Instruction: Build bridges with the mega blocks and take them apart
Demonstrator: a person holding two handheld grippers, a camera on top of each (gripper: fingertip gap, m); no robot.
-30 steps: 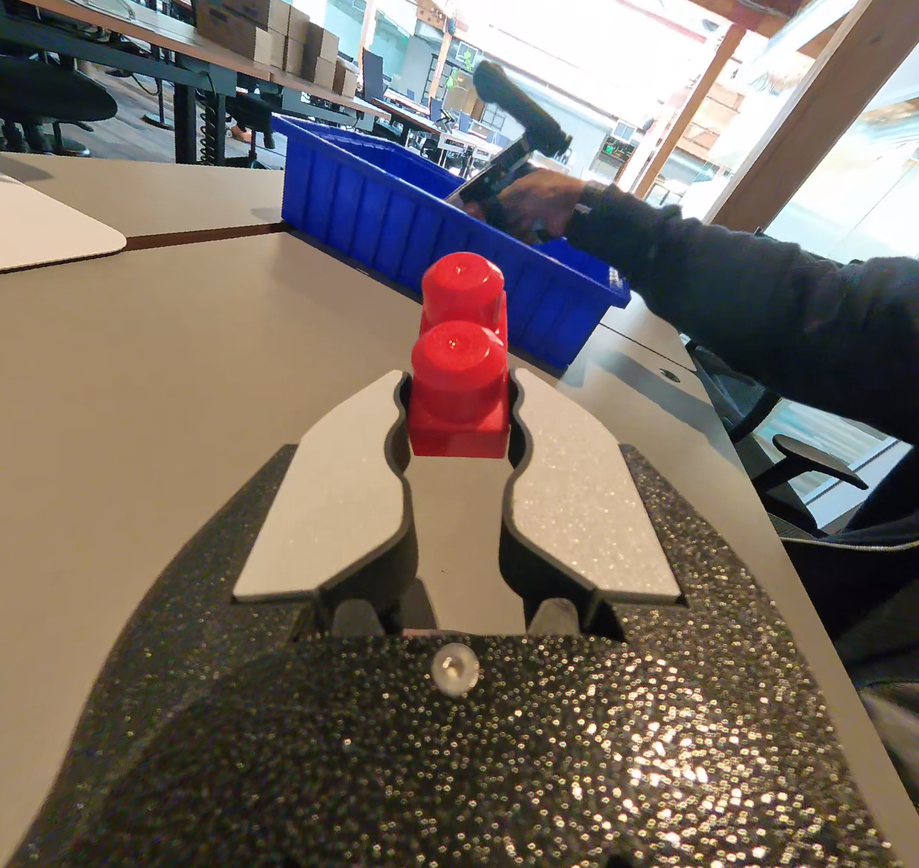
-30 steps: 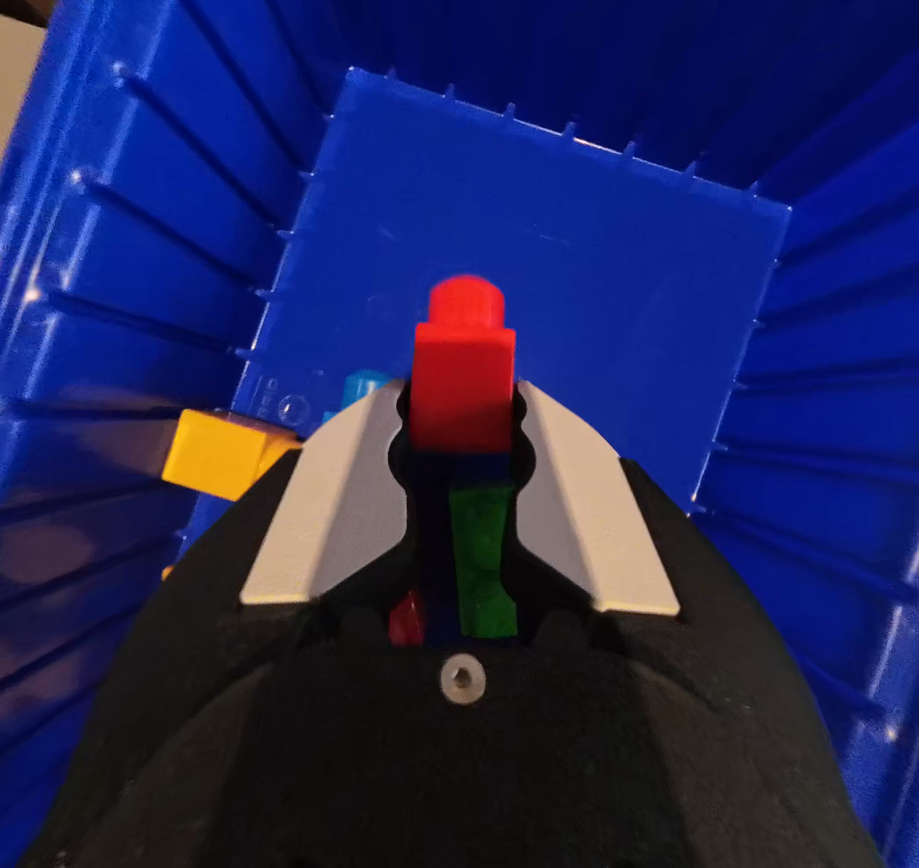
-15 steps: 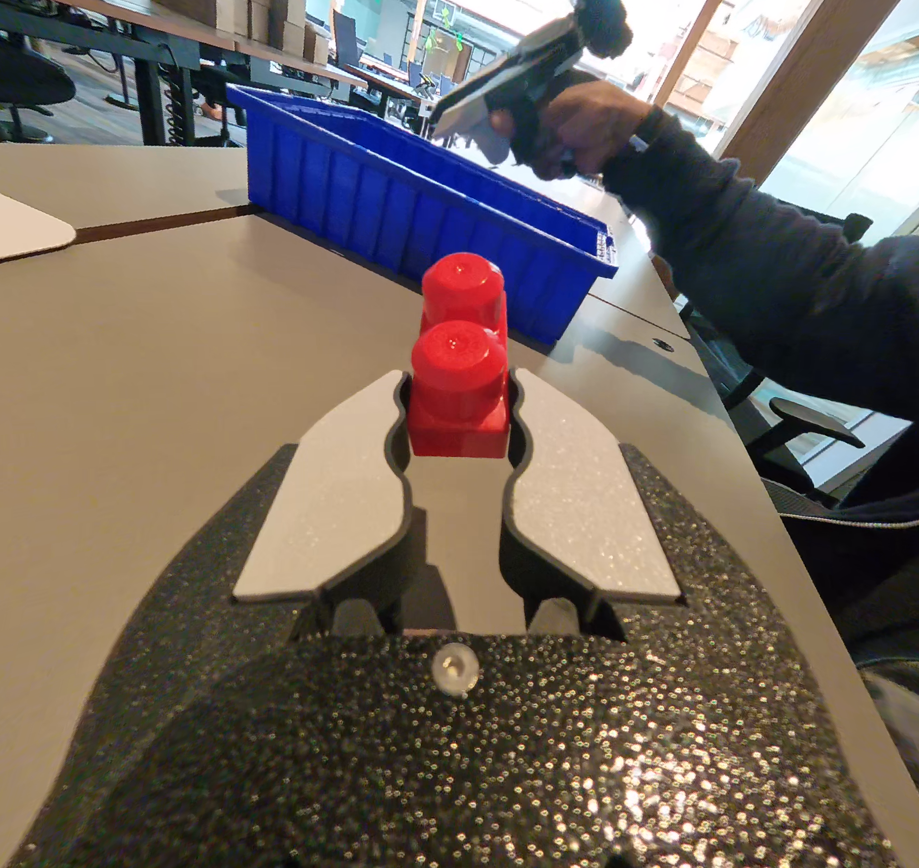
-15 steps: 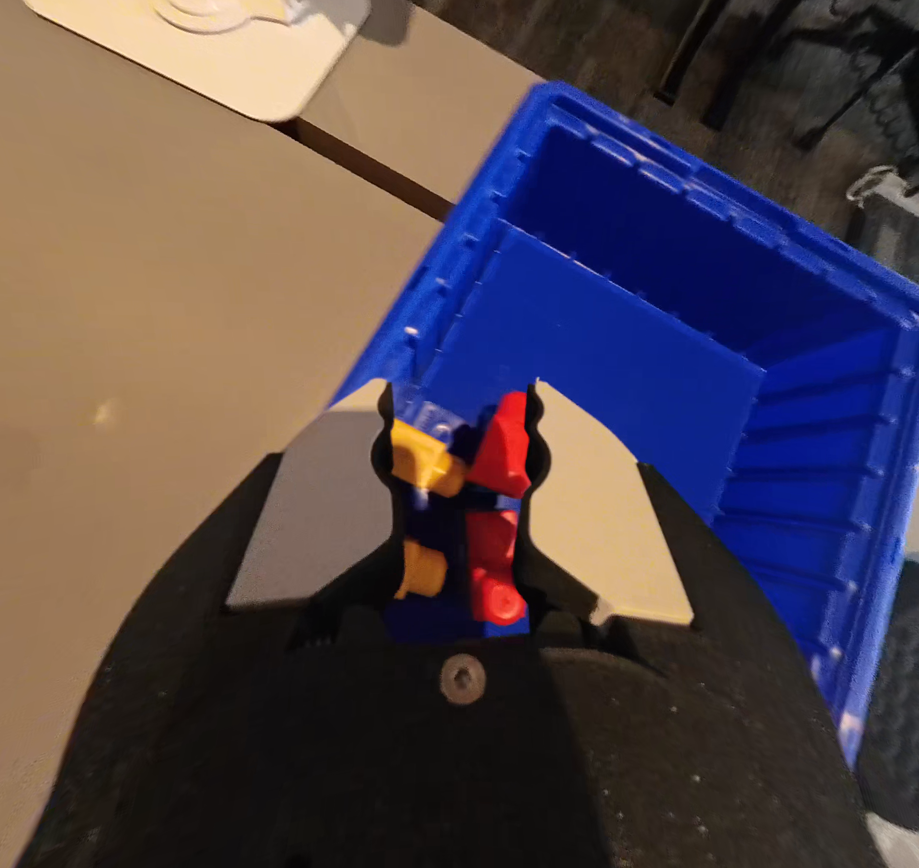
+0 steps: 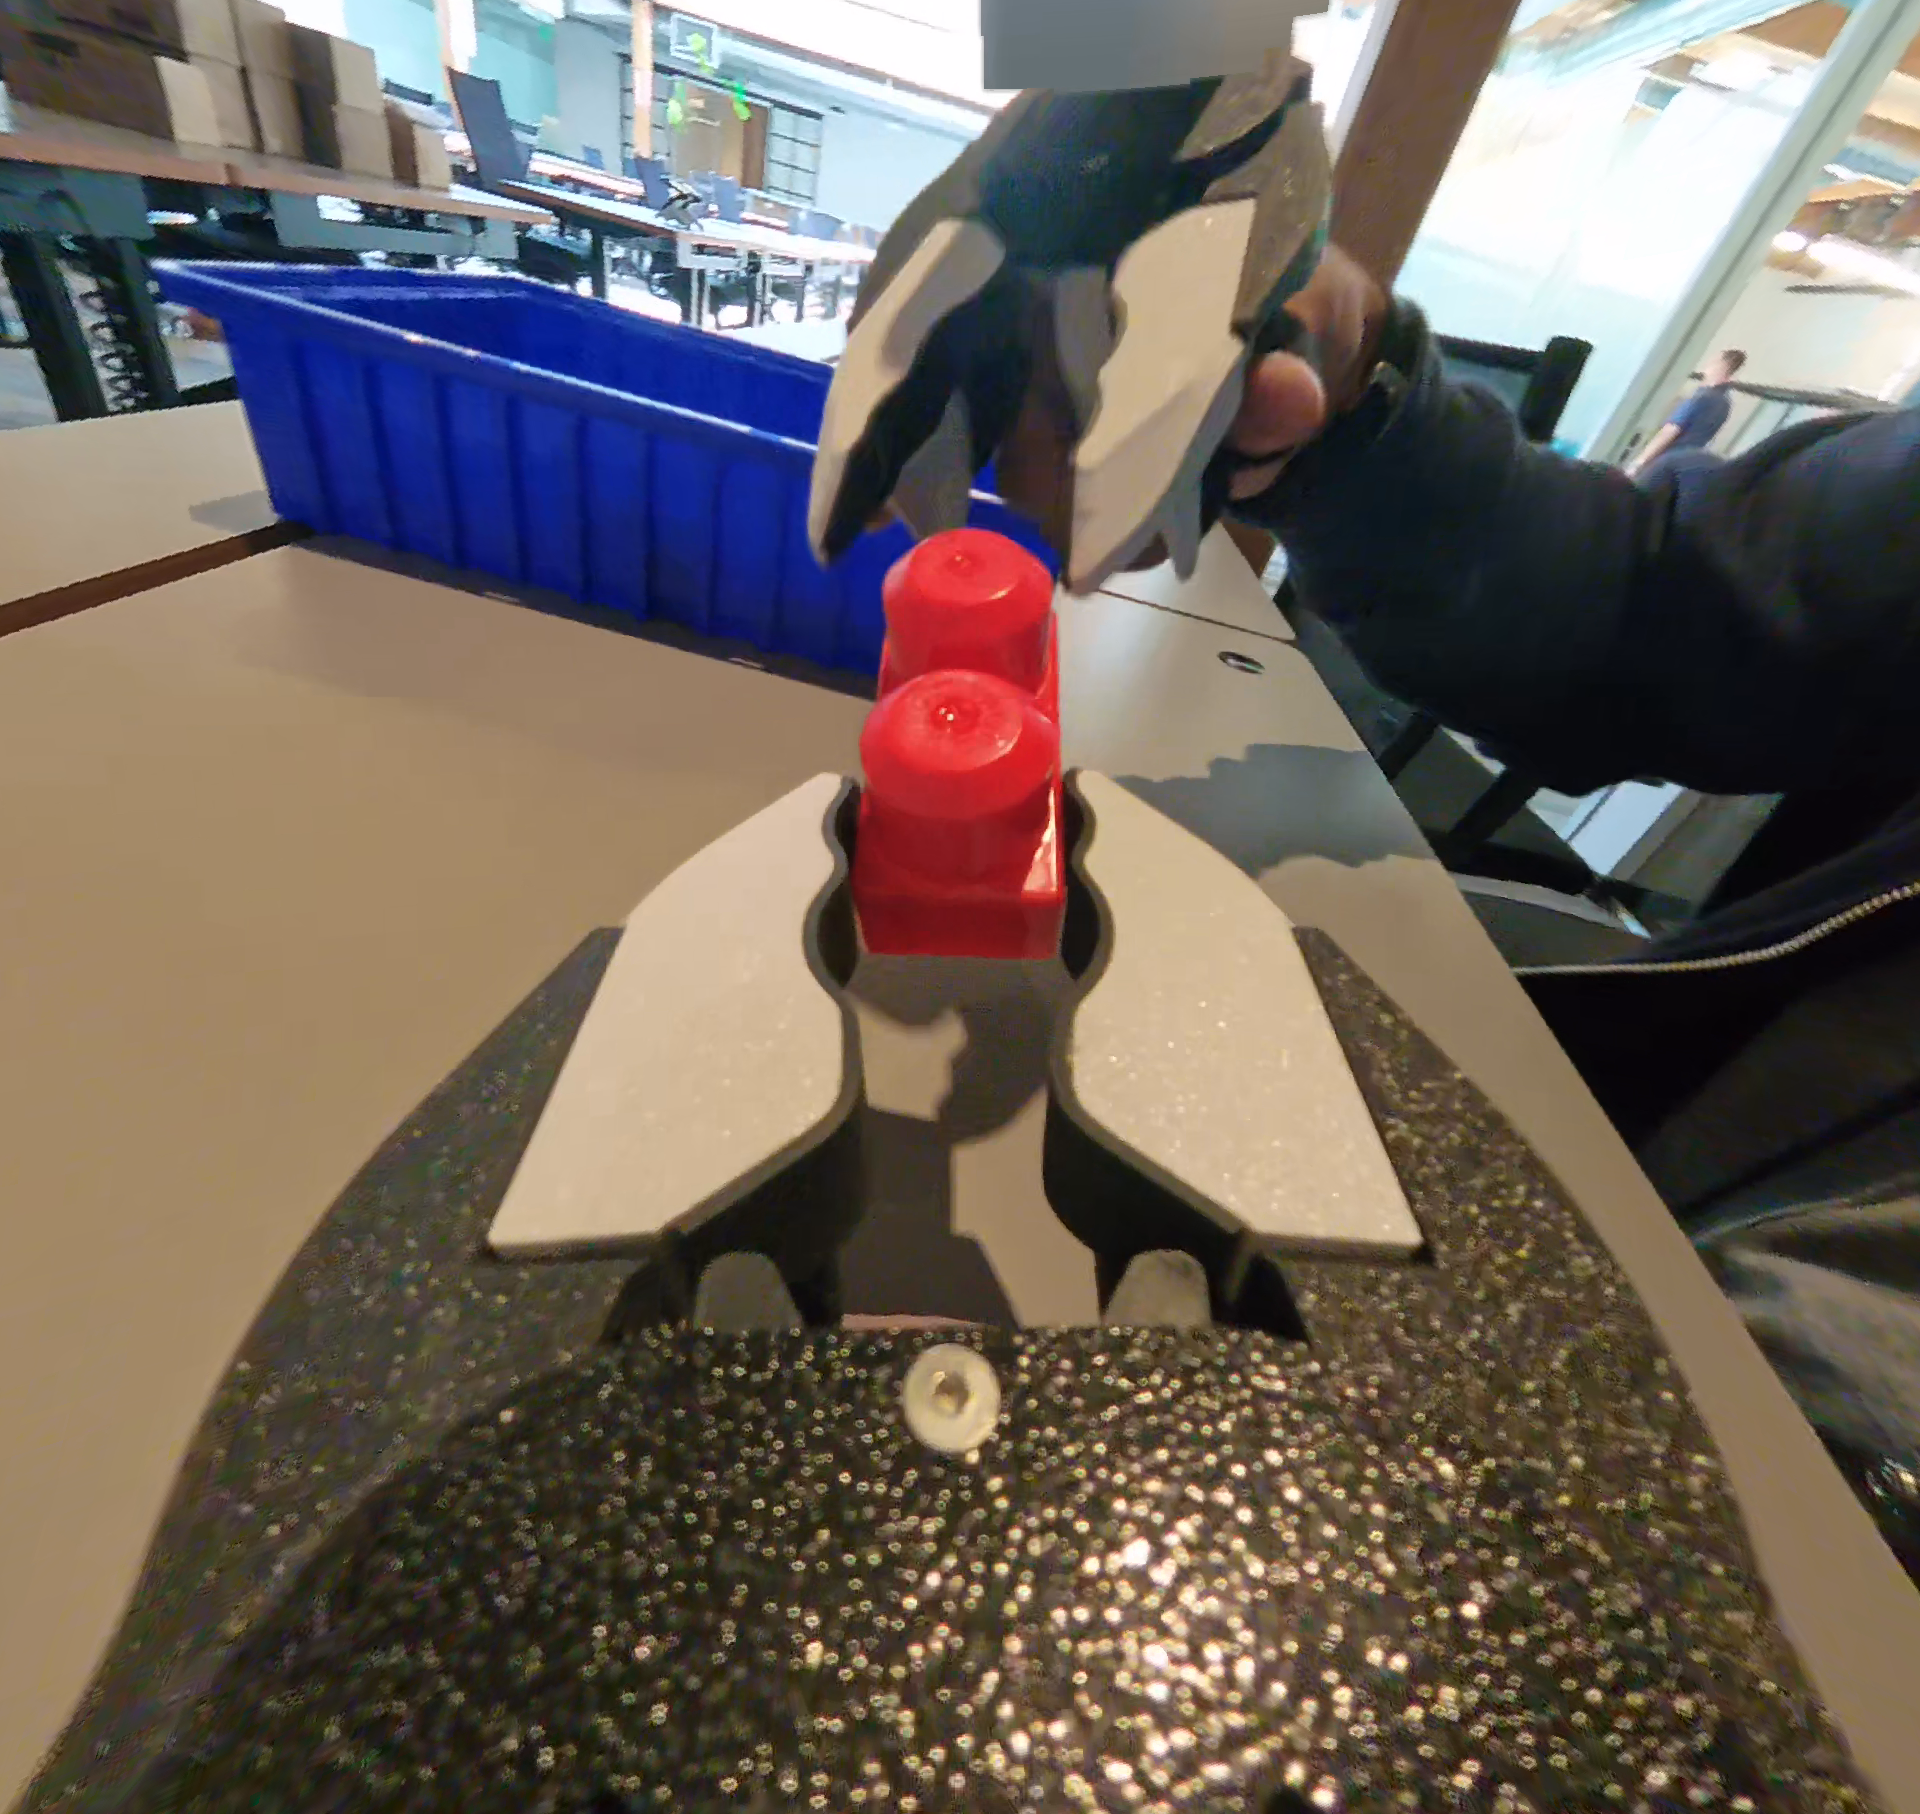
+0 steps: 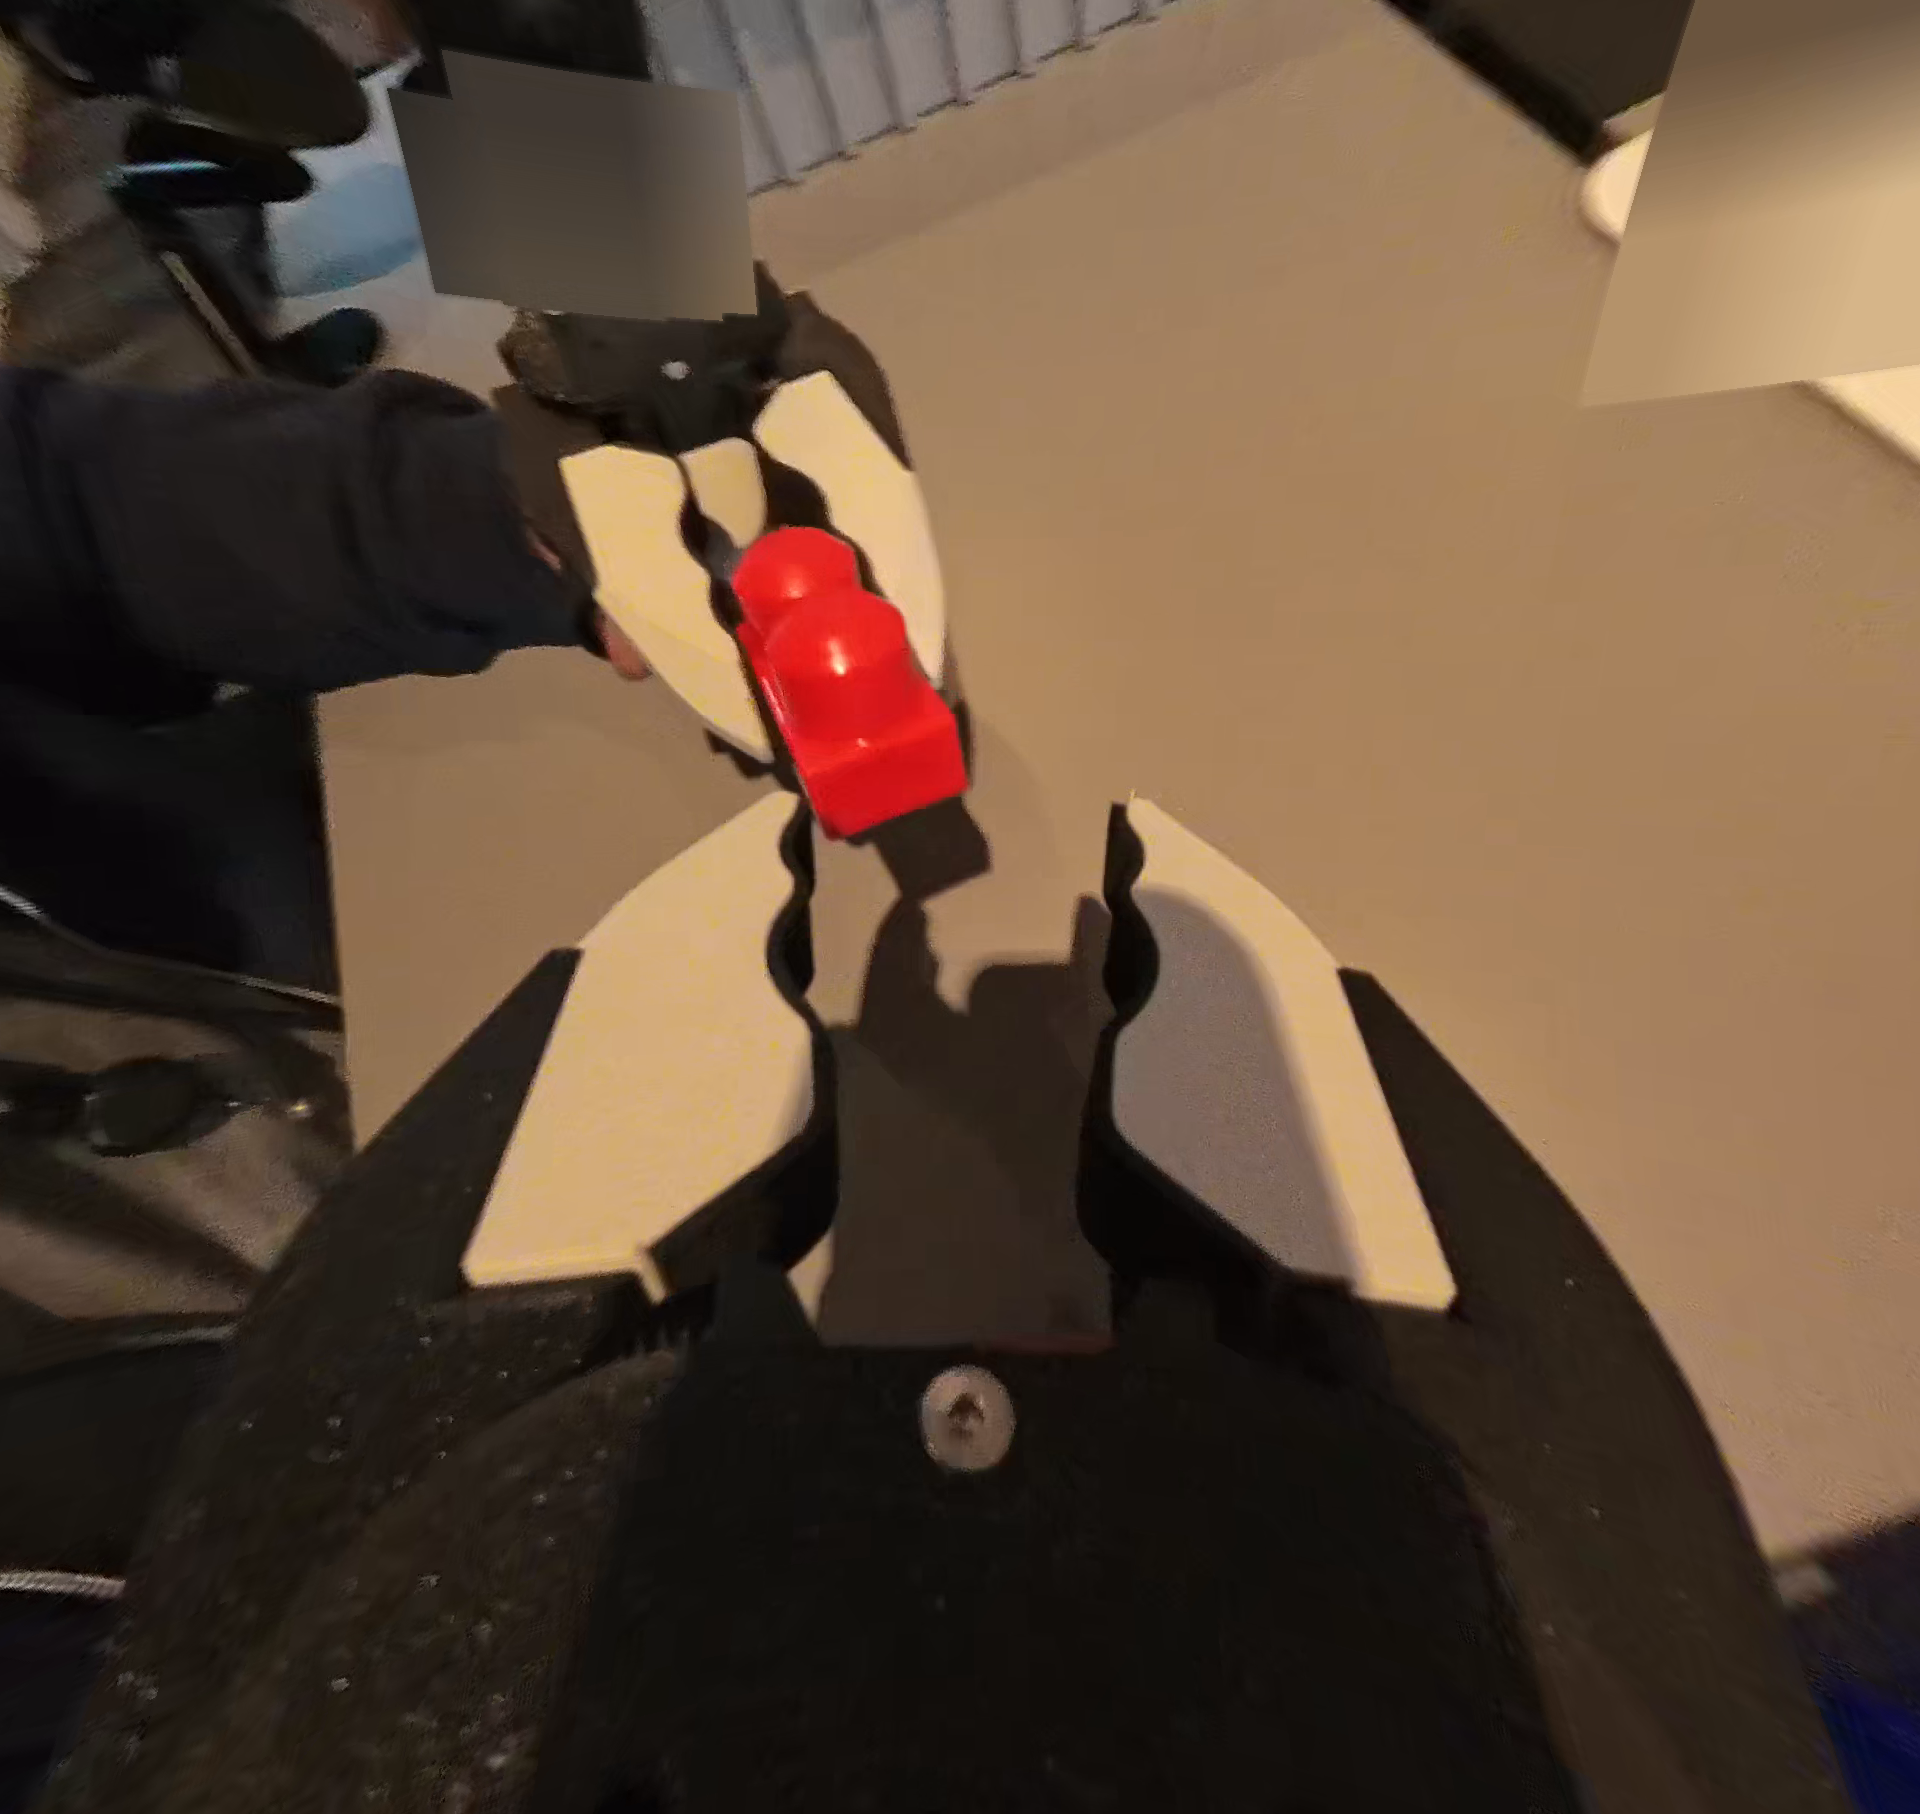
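We hold the left gripper (image 5: 958, 829) low over the grey laminate table (image 5: 364, 829), its pale fingers pinched onto the near end of a glossy red two-stud plastic block (image 5: 961, 808). The block's base looks to be resting on the tabletop, but the contact line is hidden behind the fingertips, so we can't be sure. Its studs point up and run away from the camera toward 12 o'clock.

The right gripper (image 5: 945, 543) comes in from 1 o'clock in the left wrist view, tips just above the far stud, jaws spread wide with nothing between them. A hand (image 5: 1299, 362) in a dark sleeve (image 5: 1558, 601) grips its handle.

Only the left view shows the blue ribbed plastic bin (image 5: 520, 476), sitting on the table at 11 o'clock behind the block. Cardboard boxes (image 5: 208, 71) are stacked on a far desk at 10 o'clock.

The right wrist view looks down instead. Its own right gripper (image 6: 956, 829) is wide apart and empty, with the red block (image 6: 852, 704) just past its left fingertip at 12 o'clock. That view shows the left gripper (image 6: 821, 684) from the front, clamped on the block's far half, and the block's free end pokes toward us. The right view is motion-blurred. A pale ribbed wall (image 6: 935, 29) sits at 12 o'clock on the table's far edge.
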